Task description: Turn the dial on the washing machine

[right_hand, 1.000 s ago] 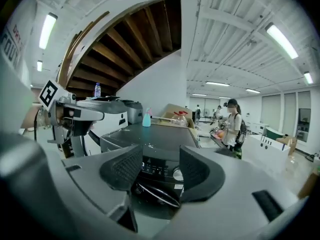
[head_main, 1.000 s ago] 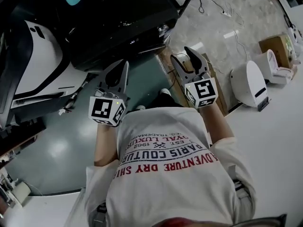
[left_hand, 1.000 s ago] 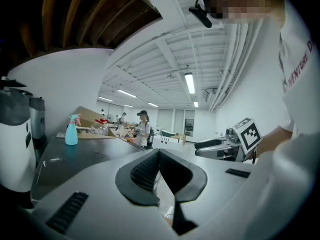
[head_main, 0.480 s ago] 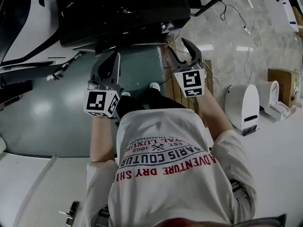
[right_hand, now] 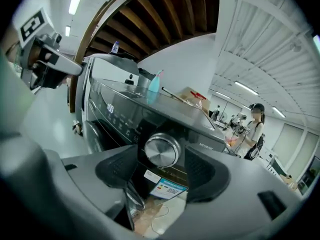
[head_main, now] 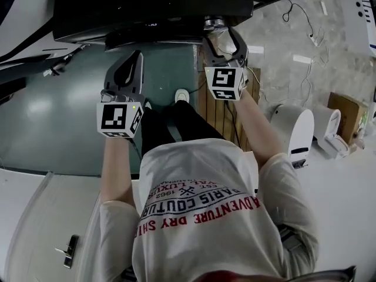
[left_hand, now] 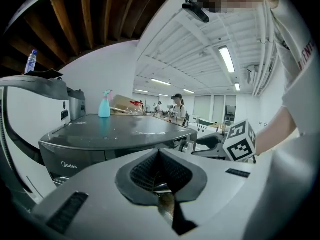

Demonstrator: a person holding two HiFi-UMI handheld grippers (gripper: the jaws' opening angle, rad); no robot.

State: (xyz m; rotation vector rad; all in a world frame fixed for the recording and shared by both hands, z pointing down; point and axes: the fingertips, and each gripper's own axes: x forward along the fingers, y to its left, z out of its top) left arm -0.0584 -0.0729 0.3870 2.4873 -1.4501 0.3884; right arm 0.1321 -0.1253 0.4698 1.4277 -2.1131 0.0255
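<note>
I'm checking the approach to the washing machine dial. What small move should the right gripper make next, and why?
Probably ease the right gripper straight forward until its fingers flank the dial, ready to close. Its fingers have just been opening and now stand wide, with the dial centred ahead between them but untouched, so nothing can turn yet.

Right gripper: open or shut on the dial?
Open. The right gripper jaws have just been opening; the dial shows between them, untouched.
</note>
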